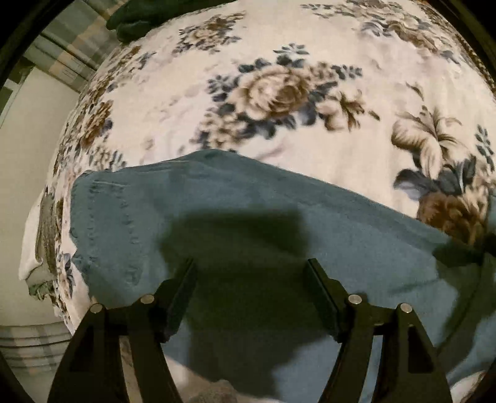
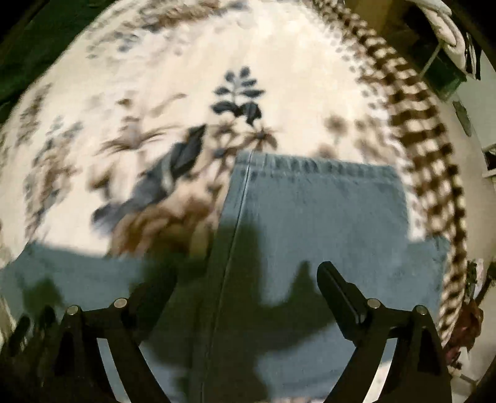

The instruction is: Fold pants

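Light blue denim pants [image 1: 217,198] lie flat on a floral blanket [image 1: 279,55]. In the left wrist view their stitched waist end is at the left and the cloth runs off to the right. My left gripper [image 1: 251,266] is open and empty, just above the denim. In the right wrist view the pants [image 2: 316,210] show a hemmed leg end pointing away and a long seam down the middle. My right gripper [image 2: 248,276] is open and empty above that leg. The right view is blurred.
The blanket [image 2: 217,46] has a brown checked border [image 2: 427,139] at the right. A dark green cloth [image 1: 139,15] lies at the far left corner. The bed's left edge drops to a pale floor [image 1: 28,155]. Furniture and clutter [image 2: 443,62] stand beyond the right edge.
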